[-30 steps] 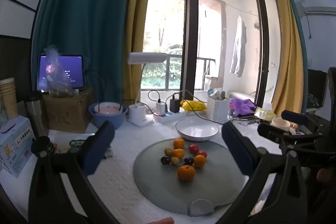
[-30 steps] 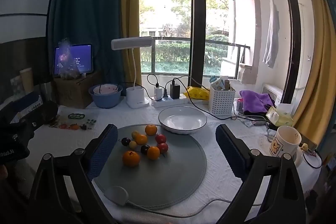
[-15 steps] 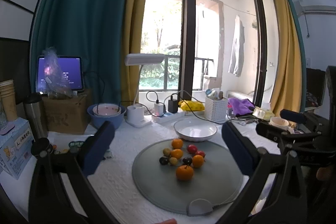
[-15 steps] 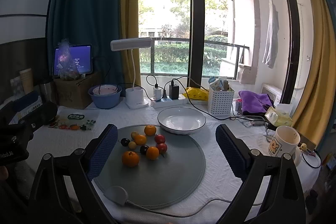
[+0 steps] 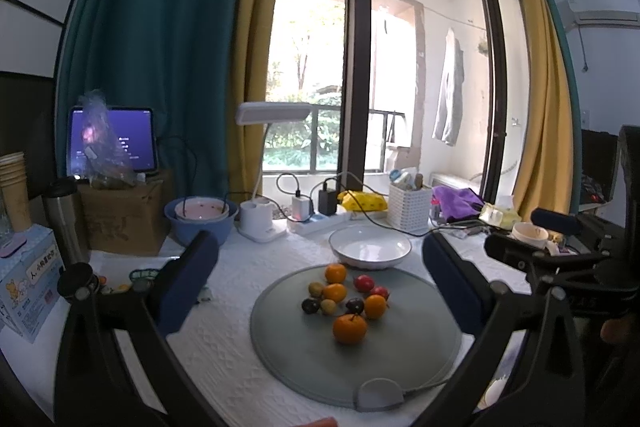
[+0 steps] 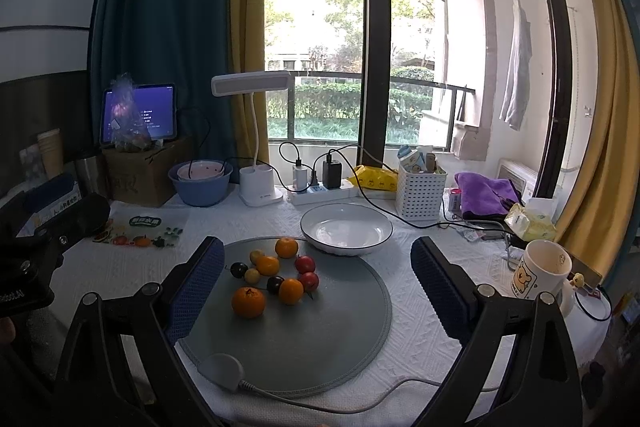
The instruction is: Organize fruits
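Several small fruits lie in a cluster on a round grey mat: a large orange nearest me, smaller oranges, red fruits, dark plums and yellow-green ones. An empty white bowl stands just behind the mat. My left gripper is open and empty, held above the table in front of the fruit. My right gripper is open and empty too, framing the mat.
Behind the bowl are a power strip, a desk lamp, a white basket and a blue bowl. A bear mug stands at the right, a cardboard box with a tablet at the left. A cable runs off the mat's front.
Both grippers have drifted slightly back and up, so the mat and fruit sit a little lower and farther. Both stay open and empty.
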A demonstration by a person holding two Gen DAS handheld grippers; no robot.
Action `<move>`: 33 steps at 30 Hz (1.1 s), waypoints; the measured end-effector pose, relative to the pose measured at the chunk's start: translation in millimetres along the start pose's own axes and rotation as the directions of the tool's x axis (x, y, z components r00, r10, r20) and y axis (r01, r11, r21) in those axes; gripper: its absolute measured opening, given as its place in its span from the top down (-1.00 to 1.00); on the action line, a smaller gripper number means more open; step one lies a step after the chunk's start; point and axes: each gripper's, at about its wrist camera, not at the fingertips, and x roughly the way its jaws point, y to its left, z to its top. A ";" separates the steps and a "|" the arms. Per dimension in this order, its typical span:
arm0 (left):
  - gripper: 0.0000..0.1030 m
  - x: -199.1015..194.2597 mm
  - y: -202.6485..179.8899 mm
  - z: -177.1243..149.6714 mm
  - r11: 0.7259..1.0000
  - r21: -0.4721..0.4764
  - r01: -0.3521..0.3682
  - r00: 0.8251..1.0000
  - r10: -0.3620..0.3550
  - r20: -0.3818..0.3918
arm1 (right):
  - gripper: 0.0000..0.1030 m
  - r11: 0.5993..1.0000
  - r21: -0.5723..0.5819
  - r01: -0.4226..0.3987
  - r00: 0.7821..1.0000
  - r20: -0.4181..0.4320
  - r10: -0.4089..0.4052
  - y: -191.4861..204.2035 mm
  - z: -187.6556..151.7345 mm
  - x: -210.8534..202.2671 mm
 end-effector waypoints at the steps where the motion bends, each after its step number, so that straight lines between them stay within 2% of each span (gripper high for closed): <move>1: -0.99 0.1 0.0 0.2 1.000 0.000 0.000 1.000 0.000 0.000 | -0.88 1.000 0.000 0.000 1.000 -0.001 0.000 0.3 0.2 0.6; 33: -0.99 0.8 -2.5 0.6 1.000 0.002 0.003 1.000 -0.003 -0.004 | -0.88 1.000 -0.002 0.003 1.000 -0.001 -0.003 0.2 -0.2 0.1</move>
